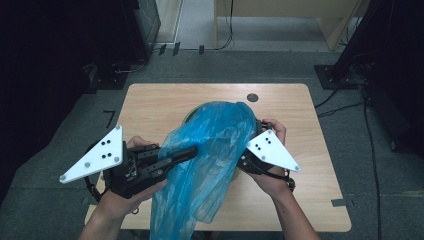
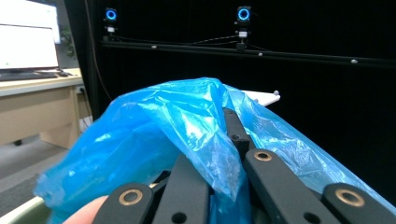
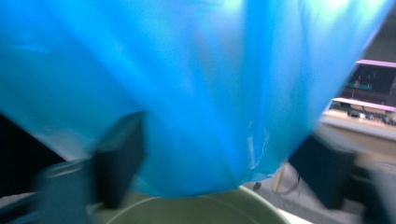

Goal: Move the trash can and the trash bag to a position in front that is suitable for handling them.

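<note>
**A:** Dark room, black curtains all round, grey carpet, and a light wood table [image 1: 300, 150] in the middle. The person is holding a big blue plastic bag [image 1: 210, 150] up over the table between both grippers. Anyone else reading this as lining a bin?

**B:** Yeah, same read. In the right gripper view there's a pale green rim of a bin [image 3: 196, 207] right under the bag, so I'd guess the bag is being fitted over or into it. Looks like the early part, since the bag is bunched and hanging, with its lower end draping off the near table edge.

**A:** The left gripper [image 1: 187, 151] has its jaws pressed together, pinching a fold of the bag; the left gripper view shows the film crumpled between them.

**B:** The right gripper [image 1: 248, 159] is harder to call. Its jaws look partly spread with the bag hanging between them, but the view's blurry, so I can't tell whether they're actually nipping the film.

**A:** So next move, I reckon: get a firm hold on the right, find the bag's mouth, pull it open and stretch it over the rim.

**B:** Thin, slippery film, so gently.
</note>
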`<state>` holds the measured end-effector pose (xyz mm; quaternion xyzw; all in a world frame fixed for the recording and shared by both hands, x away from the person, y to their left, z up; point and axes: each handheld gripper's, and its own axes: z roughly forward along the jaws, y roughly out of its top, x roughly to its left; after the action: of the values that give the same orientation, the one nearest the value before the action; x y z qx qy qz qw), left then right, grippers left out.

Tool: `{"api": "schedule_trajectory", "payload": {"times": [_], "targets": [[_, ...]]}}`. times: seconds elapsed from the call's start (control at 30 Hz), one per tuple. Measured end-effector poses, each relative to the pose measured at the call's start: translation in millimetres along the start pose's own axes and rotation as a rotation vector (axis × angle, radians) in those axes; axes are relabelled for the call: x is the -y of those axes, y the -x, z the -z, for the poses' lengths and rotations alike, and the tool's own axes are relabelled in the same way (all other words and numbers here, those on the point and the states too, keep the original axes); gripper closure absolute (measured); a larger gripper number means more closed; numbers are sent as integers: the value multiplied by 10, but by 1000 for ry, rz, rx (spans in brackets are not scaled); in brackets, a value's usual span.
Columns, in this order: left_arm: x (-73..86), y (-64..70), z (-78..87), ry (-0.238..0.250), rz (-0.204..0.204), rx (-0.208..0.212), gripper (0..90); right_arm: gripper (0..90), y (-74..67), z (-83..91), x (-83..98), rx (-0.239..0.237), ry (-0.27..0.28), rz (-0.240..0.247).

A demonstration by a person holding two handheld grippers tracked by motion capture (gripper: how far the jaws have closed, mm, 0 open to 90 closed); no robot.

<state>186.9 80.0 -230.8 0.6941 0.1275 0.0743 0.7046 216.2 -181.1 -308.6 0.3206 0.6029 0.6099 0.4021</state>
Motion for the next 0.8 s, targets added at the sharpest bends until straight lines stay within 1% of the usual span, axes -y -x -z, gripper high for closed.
{"api": "schedule_trajectory", "payload": {"times": [0.07,0.13,0.17,0.2,0.27,0.3,0.37,0.43,0.53,0.6,0.63,0.67,0.73,0.8], "targets": [[-2,-40,15,13,24,16,900,583,-8,21,9,-4,20,3],[-7,-98,40,29,58,29,900,808,8,22,6,-15,9,0],[-8,-147,57,43,87,37,900,869,23,21,5,-28,2,-7],[-5,-191,69,51,110,41,900,900,53,25,4,-54,-10,-25],[9,-272,89,62,147,46,900,900,81,35,11,-80,-28,-34],[20,-310,97,67,166,48,900,900,86,43,20,-88,-36,-24],[41,-374,111,79,195,39,900,900,90,57,41,-93,-48,-14],[61,-423,119,88,215,29,900,900,90,78,54,-95,-51,-18],[99,-456,97,88,212,-13,900,900,97,118,57,-96,-58,-41],[127,-475,75,86,217,-33,900,900,102,142,69,-110,-69,-55],[137,-480,63,83,213,-48,900,900,100,156,86,-132,-81,-62],[148,-484,45,80,211,-68,900,900,91,164,105,-148,-93,-56],[160,-489,19,82,213,-84,900,900,65,177,153,-190,-120,-46],[169,-483,-25,74,199,-119,899,900,33,187,201,-212,-139,-42]]}}
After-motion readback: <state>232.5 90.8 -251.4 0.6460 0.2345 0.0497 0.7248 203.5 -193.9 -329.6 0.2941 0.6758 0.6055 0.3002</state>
